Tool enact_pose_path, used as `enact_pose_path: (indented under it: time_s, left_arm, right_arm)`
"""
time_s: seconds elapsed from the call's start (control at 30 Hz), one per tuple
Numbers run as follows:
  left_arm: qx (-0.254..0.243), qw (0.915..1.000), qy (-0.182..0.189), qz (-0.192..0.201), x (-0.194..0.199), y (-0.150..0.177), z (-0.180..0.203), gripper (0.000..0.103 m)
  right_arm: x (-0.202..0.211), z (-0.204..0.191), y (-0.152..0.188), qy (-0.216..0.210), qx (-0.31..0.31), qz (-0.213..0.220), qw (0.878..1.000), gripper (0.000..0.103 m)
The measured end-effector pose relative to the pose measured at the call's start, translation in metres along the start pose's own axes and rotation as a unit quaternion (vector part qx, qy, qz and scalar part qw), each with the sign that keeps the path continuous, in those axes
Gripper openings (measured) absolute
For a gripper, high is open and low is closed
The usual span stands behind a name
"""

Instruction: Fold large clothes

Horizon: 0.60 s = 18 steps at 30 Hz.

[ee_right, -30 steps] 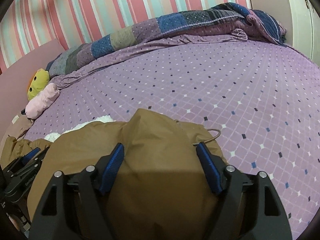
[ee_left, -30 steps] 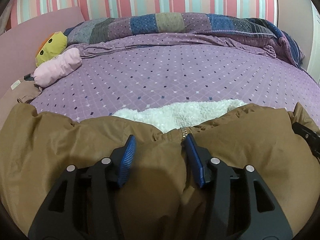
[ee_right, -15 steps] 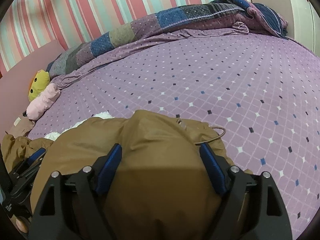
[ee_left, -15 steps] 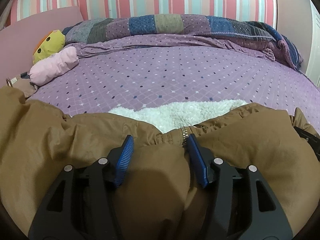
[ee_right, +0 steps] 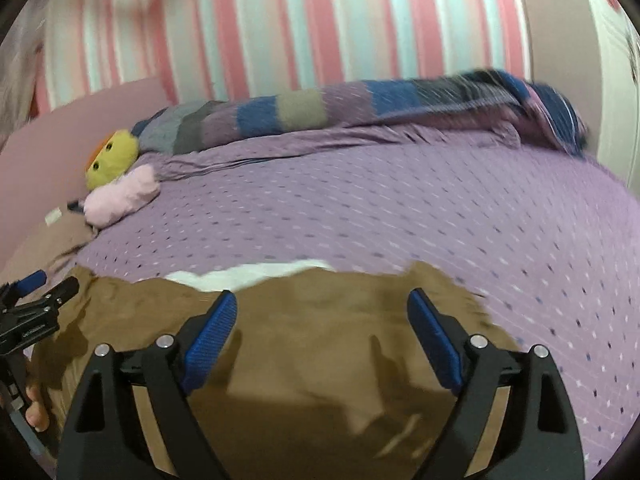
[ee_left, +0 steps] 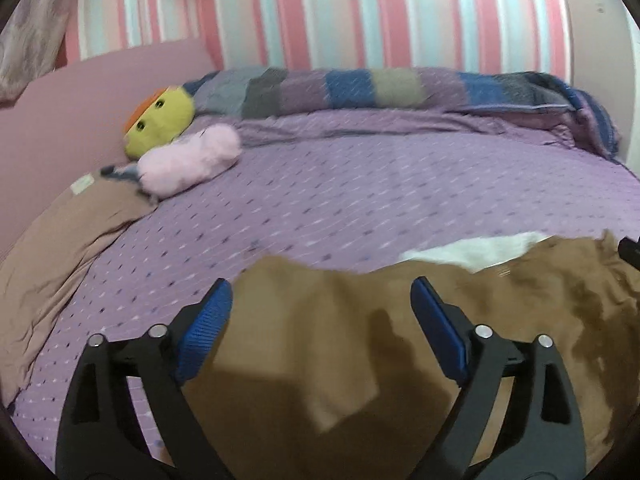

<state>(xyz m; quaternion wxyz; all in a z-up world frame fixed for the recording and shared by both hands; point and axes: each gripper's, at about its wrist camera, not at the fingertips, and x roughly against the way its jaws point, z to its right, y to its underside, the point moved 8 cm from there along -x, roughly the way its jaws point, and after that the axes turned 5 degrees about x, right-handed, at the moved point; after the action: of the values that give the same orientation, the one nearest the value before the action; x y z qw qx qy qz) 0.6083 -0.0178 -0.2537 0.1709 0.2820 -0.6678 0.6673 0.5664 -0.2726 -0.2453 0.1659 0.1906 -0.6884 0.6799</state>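
- The bed (ee_left: 360,184) fills both views under a dotted purple sheet, with a patchwork quilt (ee_left: 380,88) bunched along its far edge.
- A brown coat (ee_left: 320,340) with white fleece lining (ee_right: 256,272) lies on the bed's near edge.
- A yellow plush toy (ee_left: 160,120) and pink plush (ee_left: 188,160) sit at the bed's far left corner.
- The left claw (ee_left: 320,312) is spread wide above the coat, gripping nothing.
- The right claw (ee_right: 320,320) is likewise wide above the coat.
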Motion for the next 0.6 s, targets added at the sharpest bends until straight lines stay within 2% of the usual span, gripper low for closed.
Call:
enact_pose_path:
  time_s: [0.07, 0.13, 0.2, 0.23, 0.4, 0.6]
  left_arm:
    - [0.014, 0.9998, -0.006, -0.016, -0.01, 0.008, -0.014, 0.084]
    - [0.032, 0.9993, -0.007, -0.018, -0.02, 0.015, -0.024, 0.077]
    - [0.04, 0.9988, -0.003, -0.027, -0.03, 0.022, -0.03, 0.076]
    - [0.043, 0.9986, -0.001, -0.03, -0.035, 0.025, -0.032, 0.075]
    - [0.047, 0.9984, 0.007, -0.029, -0.047, 0.035, -0.033, 0.075]
    - [0.041, 0.9988, 0.005, -0.026, -0.054, 0.042, -0.031, 0.076]
  right_arm:
    - [-0.013, -0.033, 0.0, -0.011, 0.002, -0.012, 1.0, 0.087]
    - [-0.026, -0.051, 0.006, -0.003, 0.008, -0.03, 1.0, 0.087]
    - [-0.035, -0.061, 0.013, 0.01, 0.024, -0.043, 0.999, 0.087]
    - [-0.04, -0.063, 0.017, 0.021, 0.034, -0.051, 0.998, 0.087]
    - [-0.047, -0.058, 0.027, 0.011, 0.019, -0.065, 0.998, 0.087]
    - [-0.062, -0.06, 0.037, 0.019, 0.024, -0.084, 0.996, 0.087]
